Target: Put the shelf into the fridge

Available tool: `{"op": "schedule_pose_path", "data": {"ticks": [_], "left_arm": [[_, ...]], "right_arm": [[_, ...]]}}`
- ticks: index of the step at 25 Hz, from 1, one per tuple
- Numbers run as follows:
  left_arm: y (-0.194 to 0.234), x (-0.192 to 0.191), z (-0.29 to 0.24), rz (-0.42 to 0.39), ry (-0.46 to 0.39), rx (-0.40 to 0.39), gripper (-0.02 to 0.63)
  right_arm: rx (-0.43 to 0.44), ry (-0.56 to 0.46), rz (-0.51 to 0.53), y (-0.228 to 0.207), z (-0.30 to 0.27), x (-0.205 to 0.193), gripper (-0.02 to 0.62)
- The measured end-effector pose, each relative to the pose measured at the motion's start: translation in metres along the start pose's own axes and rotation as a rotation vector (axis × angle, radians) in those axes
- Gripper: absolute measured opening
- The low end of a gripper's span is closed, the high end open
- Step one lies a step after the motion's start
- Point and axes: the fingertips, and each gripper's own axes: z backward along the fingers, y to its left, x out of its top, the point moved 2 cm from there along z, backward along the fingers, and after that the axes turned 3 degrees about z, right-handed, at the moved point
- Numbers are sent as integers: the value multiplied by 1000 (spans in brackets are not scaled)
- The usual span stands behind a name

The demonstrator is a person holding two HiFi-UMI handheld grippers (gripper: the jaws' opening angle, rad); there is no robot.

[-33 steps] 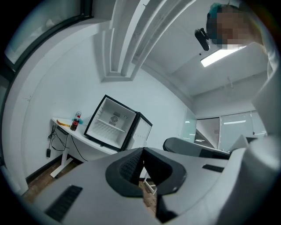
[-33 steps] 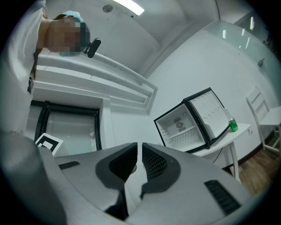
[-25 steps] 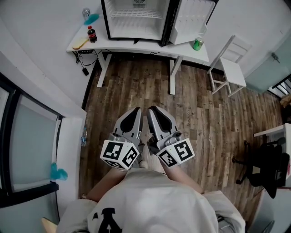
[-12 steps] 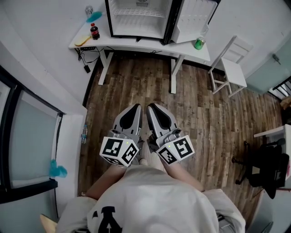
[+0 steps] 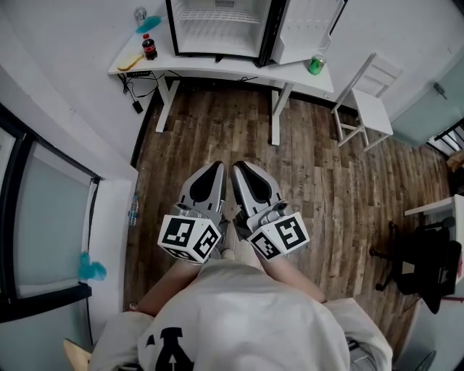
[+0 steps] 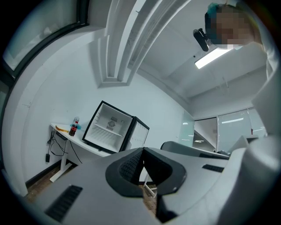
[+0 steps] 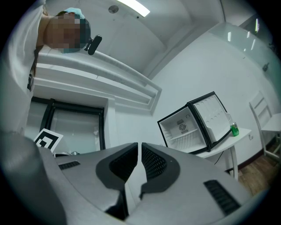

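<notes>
The small black fridge stands open on a white table at the far wall, its white door swung to the right. One white wire shelf sits across its inside, also visible as the shelf in the left gripper view. My left gripper and right gripper are held side by side in front of the person's body, over the wooden floor and well short of the table. Both are shut with nothing between the pads. Each gripper view looks toward the fridge.
On the table stand a cola bottle and a yellow item at the left, and a green bottle at the right. A white chair stands right of the table, a black office chair further right.
The head camera has shifted slightly. Both grippers stay side by side and shut, in nearly the same place.
</notes>
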Motion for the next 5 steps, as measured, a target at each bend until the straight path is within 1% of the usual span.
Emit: {"op": "schedule_pose_path", "data": {"ticks": [5], "left_arm": [[-4,1,-1,4,-4,-2,5]], "right_arm": [[0,5,-5,-1,2,1,46]]}}
